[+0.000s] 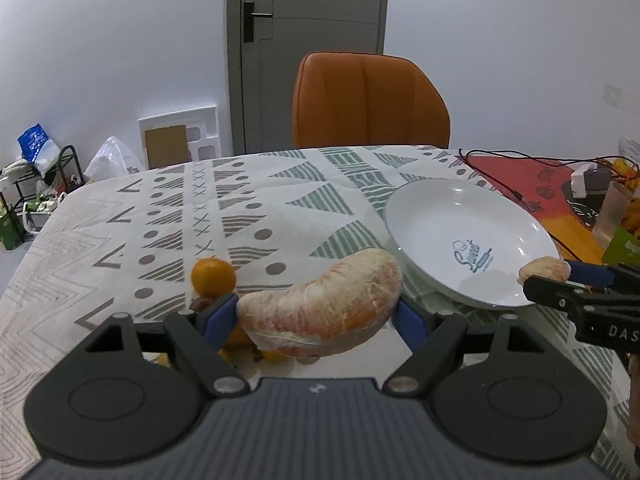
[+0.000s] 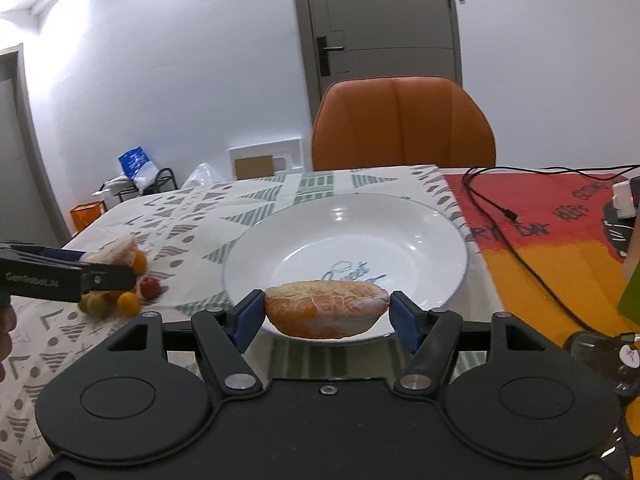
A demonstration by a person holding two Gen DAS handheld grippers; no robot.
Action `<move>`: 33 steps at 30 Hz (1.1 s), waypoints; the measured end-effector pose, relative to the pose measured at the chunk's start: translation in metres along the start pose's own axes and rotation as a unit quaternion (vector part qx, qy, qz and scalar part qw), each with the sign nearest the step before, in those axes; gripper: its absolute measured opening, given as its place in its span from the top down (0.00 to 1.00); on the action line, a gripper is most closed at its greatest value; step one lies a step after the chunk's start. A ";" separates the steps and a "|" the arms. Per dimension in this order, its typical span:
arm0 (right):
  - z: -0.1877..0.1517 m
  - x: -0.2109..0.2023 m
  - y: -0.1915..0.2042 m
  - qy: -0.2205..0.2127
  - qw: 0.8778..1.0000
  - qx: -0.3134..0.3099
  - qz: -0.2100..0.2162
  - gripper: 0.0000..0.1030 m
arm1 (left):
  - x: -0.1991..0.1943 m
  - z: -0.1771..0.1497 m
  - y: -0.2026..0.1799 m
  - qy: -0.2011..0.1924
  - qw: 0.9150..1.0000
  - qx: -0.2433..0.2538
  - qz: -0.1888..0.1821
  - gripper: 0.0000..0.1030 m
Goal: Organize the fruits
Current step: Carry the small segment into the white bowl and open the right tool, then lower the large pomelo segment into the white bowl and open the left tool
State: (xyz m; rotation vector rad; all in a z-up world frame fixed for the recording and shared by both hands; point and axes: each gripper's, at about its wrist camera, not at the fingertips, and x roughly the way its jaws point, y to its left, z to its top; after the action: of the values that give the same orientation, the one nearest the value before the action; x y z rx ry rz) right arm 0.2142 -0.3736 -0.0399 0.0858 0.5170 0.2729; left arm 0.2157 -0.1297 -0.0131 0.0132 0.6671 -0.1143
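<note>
My left gripper [image 1: 316, 314] is shut on a large peeled pomelo segment [image 1: 320, 304], held above a pile of small fruit on the patterned tablecloth. A small orange [image 1: 213, 276] sits just left of it. My right gripper [image 2: 326, 314] is shut on a second pomelo segment [image 2: 326, 310], held over the near rim of the white plate [image 2: 400, 232]. In the left wrist view that segment [image 1: 544, 270] and the right gripper [image 1: 560, 284] hang at the plate's [image 1: 440, 216] right edge. The right wrist view shows the left gripper [image 2: 104, 270] over the small fruit [image 2: 128, 302].
An orange chair [image 1: 370, 100] stands behind the table. A black cable [image 2: 500, 208] runs over a red and orange mat [image 2: 560, 240] to the right of the plate, with a white charger [image 2: 624, 200] and a clear cup [image 1: 612, 212] nearby. Clutter lies on the floor at the left.
</note>
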 end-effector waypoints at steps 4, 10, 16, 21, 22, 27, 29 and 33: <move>0.003 0.007 -0.006 0.000 1.000 -0.004 -0.009 0.37 | 0.004 0.004 -0.006 0.000 1.000 0.004 -0.003 0.21; 0.006 0.013 -0.013 -0.007 1.000 -0.006 -0.026 0.28 | 0.011 0.009 -0.014 0.001 1.000 0.010 -0.007 0.21; 0.003 0.003 -0.019 -0.017 1.000 0.009 -0.021 0.23 | 0.016 0.013 -0.026 0.000 1.000 0.022 -0.018 0.21; -0.002 -0.005 -0.021 -0.019 0.999 0.019 -0.019 0.23 | 0.021 0.018 -0.038 0.000 0.999 0.033 -0.026 0.21; -0.003 -0.006 -0.021 -0.020 0.999 0.020 -0.019 0.23 | 0.022 0.019 -0.040 0.000 0.999 0.035 -0.028 0.21; -0.006 -0.010 -0.024 -0.022 0.999 0.033 -0.021 0.21 | 0.027 0.024 -0.052 -0.002 0.998 0.050 -0.034 0.21; -0.008 -0.012 -0.026 -0.024 0.999 0.037 -0.022 0.19 | 0.029 0.026 -0.058 -0.002 0.998 0.056 -0.038 0.21; -0.009 -0.017 -0.029 -0.028 0.998 0.045 -0.026 0.19 | 0.034 0.031 -0.069 -0.002 0.997 0.066 -0.045 0.21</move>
State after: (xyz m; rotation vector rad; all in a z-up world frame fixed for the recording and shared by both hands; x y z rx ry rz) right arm 0.2027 -0.4064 -0.0443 0.1666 0.4754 0.1969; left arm 0.2536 -0.2028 -0.0085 0.1095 0.6553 -0.2454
